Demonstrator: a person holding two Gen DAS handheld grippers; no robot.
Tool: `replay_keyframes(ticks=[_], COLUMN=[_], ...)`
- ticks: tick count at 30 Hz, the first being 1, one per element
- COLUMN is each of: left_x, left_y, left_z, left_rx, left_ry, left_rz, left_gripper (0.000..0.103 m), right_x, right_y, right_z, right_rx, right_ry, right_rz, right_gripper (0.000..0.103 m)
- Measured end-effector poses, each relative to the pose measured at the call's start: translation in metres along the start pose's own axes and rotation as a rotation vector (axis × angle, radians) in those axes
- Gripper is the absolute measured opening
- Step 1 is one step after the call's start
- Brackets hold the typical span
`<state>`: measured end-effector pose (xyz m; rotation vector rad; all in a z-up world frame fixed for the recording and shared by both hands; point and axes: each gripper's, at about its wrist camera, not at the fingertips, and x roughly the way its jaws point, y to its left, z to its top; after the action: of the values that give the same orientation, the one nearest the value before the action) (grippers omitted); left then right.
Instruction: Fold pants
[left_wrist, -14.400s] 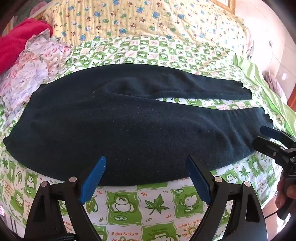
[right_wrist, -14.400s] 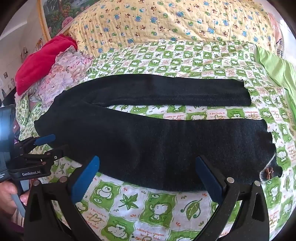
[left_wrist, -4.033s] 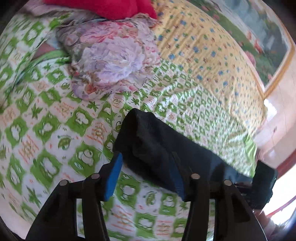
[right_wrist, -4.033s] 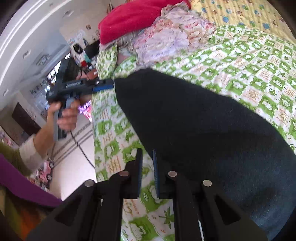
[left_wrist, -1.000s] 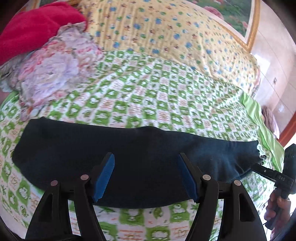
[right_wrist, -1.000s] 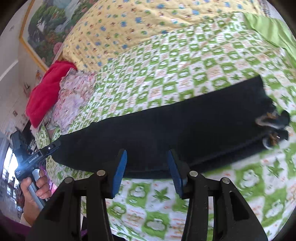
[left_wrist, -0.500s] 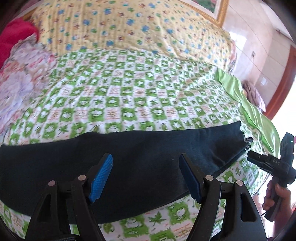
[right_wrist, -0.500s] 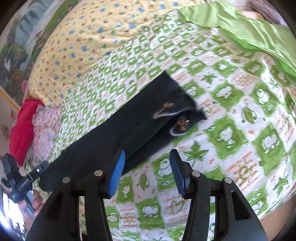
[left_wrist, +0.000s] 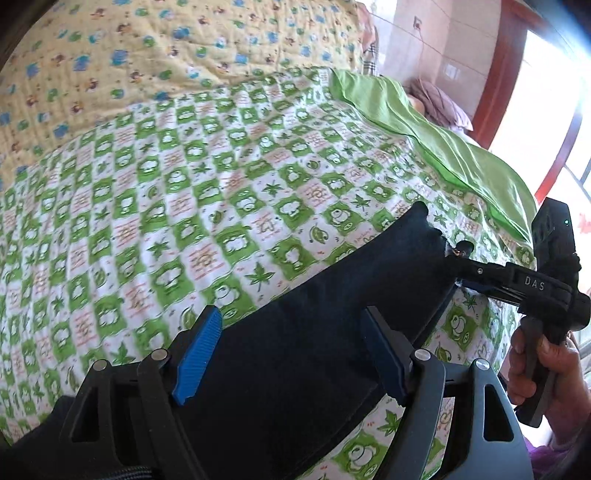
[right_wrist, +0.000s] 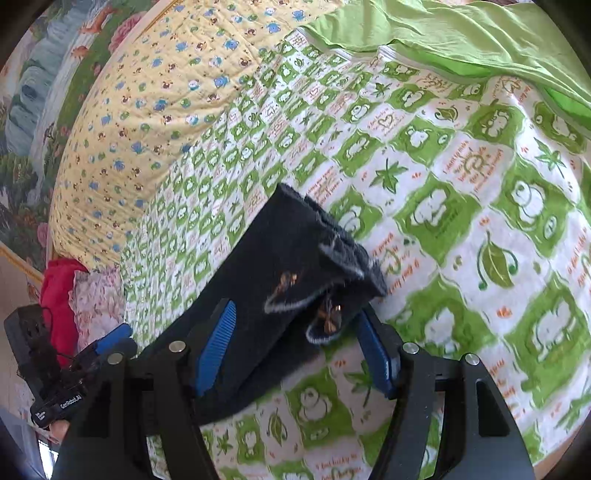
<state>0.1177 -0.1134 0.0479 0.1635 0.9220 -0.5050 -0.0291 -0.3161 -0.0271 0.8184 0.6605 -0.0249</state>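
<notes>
The dark pants (left_wrist: 314, 332) lie folded lengthwise as one long band on the green-and-white frog-print sheet (left_wrist: 166, 221), running in the left wrist view from seven o'clock up to the cuffs at about two o'clock; in the right wrist view the cuffs (right_wrist: 325, 273) sit near the centre, their pale hems and a small orange mark showing, and the band trails off toward eight o'clock; the right gripper (right_wrist: 295, 350) straddles that cuff end, its jaws opening with the fabric between the blue pads (right_wrist: 216, 347) but not pinched; the left gripper (left_wrist: 291, 354) hovers over the middle of the band, jaws spread wide and opening, the cloth beneath them, not clamped; at three o'clock in the left view a hand (left_wrist: 546, 373) grips the right tool's handle; beyond the sheet, a yellow quilt (left_wrist: 147, 55) fills twelve o'clock, a plain green cloth (left_wrist: 443, 140) lies at two o'clock, and a red bundle (right_wrist: 57, 295) sits at nine o'clock in the right view.
</notes>
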Motion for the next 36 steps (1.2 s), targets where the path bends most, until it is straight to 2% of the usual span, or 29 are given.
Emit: replay_keyframes(ticks=[1,3,4,9,16,18,19,20,21,22,23,26,31,36], left_x=[0.008,0.021,0.029,0.063,0.106,0.121,0.129,0.135,0.139,0.141,0.142,0.139,0.108,0.069], left_y=[-0.004,-0.012,-0.019,-0.053,-0.093,-0.1,-0.103,-0.106,-0.107,-0.109,-0.109,-0.106,-0.105,-0.08], left_z=[0.007,0.018,0.024,0.05,0.066,0.068,0.069,0.07,0.072,0.074,0.076,0.08,0.07,0.065], left_rx=[0.012,0.035,0.059,0.181,0.292,0.307,0.307,0.302,0.296,0.292,0.287,0.257,0.29,0.222], left_ry=[0.011,0.026,0.038,0.109,0.231,0.278,0.258,0.277,0.284,0.274,0.271,0.252,0.142,0.042], left_rz=[-0.013,-0.038,-0.054,-0.131,-0.265,-0.292,-0.322,-0.345,-0.369,-0.389,-0.407,-0.451,-0.438,-0.463], left_gripper=[0.078,0.078,0.078,0.078,0.077,0.073,0.066,0.059,0.057,0.051,0.039,0.015,0.011,0.01], right_x=[0.002,0.006,0.006,-0.007,-0.019,-0.019,-0.018,-0.018,-0.018,-0.018,-0.017,-0.017,-0.028,-0.039], right_y=[-0.001,-0.008,-0.014,-0.042,-0.041,-0.038,-0.037,-0.035,-0.034,-0.033,-0.032,-0.032,-0.02,0.011], right_z=[0.001,0.002,0.001,0.001,-0.005,-0.008,-0.009,-0.01,-0.011,-0.011,-0.012,-0.01,-0.008,-0.011], right_rx=[-0.004,0.005,0.019,0.082,0.037,0.011,-0.001,-0.019,-0.03,-0.04,-0.049,-0.055,-0.079,-0.165], right_ry=[-0.003,0.014,0.023,0.01,-0.006,-0.004,-0.006,-0.005,-0.005,-0.006,-0.007,-0.007,-0.03,-0.052], right_rz=[-0.008,0.006,0.03,0.117,0.123,0.114,0.108,0.101,0.094,0.087,0.082,0.086,0.164,0.254], right_gripper=[0.041,0.016,0.014,0.012,0.012,0.012,0.012,0.012,0.012,0.012,0.012,0.012,0.012,0.012])
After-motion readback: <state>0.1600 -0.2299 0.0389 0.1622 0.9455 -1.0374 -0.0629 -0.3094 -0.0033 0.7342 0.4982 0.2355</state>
